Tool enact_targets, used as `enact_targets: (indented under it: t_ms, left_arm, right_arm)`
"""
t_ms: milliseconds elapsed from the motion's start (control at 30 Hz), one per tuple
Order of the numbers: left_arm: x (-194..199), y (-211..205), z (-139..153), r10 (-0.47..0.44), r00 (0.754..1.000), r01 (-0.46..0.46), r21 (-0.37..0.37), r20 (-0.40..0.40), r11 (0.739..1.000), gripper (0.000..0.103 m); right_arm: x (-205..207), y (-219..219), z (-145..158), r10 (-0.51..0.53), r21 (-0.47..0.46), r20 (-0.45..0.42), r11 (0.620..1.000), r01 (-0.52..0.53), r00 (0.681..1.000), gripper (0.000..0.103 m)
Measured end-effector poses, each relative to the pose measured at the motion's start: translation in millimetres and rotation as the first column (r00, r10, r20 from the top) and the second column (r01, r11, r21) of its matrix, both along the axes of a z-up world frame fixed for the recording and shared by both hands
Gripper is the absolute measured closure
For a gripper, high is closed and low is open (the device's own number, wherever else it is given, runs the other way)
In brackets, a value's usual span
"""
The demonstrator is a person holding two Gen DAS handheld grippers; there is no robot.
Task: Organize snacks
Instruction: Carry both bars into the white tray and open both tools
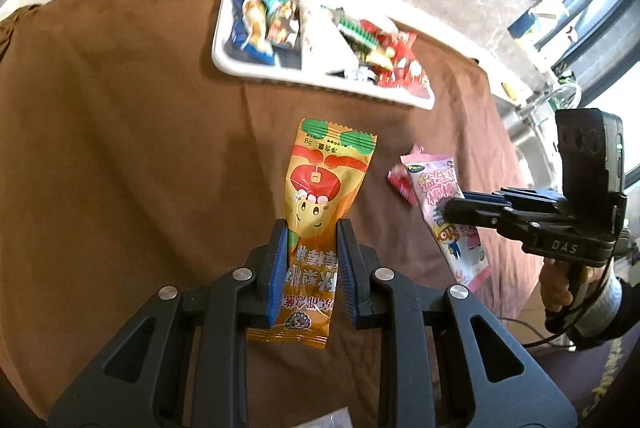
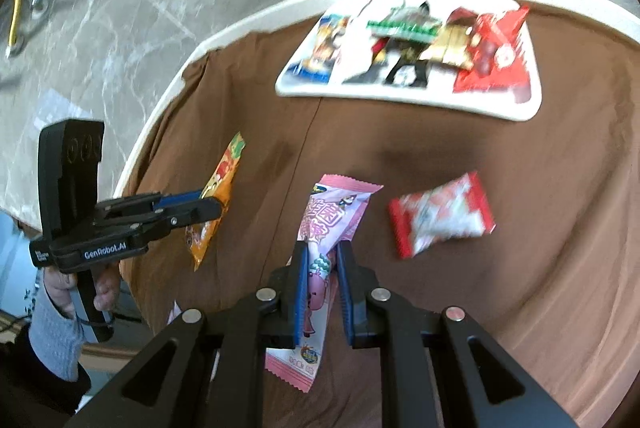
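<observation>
Tray [image 1: 224,62] contents blurred; we read only mixed wrappers, brands illegible. Lower end of orange snack packet [image 1: 316,188] partly hidden behind left gripper [image 1: 311,228] pads. Left gripper angled down, jaws clamped on orange packet, held above brown cloth [image 1: 120,148]. Right gripper [image 2: 322,248] likewise angled down, pinching pink snack packet [image 2: 332,212] near its middle. We see hand [image 1: 560,288] with grey cuff on right handle. Red-and-white packet [image 2: 440,214] lies loose on cloth just right of pink one. White tray sits at far table edge, well apart from both grippers.
</observation>
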State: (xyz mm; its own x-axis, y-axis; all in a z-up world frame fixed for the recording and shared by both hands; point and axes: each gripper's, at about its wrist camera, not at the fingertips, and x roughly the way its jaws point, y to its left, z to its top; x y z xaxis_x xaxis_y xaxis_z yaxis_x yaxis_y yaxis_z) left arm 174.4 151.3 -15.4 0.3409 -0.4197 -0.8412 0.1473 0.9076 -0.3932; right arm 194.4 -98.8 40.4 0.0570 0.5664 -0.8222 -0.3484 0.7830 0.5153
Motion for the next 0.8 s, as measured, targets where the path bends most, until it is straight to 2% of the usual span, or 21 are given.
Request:
enact_targets:
  t_ms: [400, 800]
  left_arm:
    - [97, -3, 24, 0.011, 0.999, -0.01, -0.033, 0.049, 0.999, 0.081]
    - [186, 5, 11, 0.052, 0.998, -0.05, -0.066, 0.029, 0.997, 0.081]
  right_arm:
    - [87, -22, 13, -0.116, 0.007, 0.077, 0.993, 0.116, 0.99, 0.087]
    - [162, -22, 0, -0.168, 0.003, 0.106, 0.986, 0.169, 0.98, 0.087]
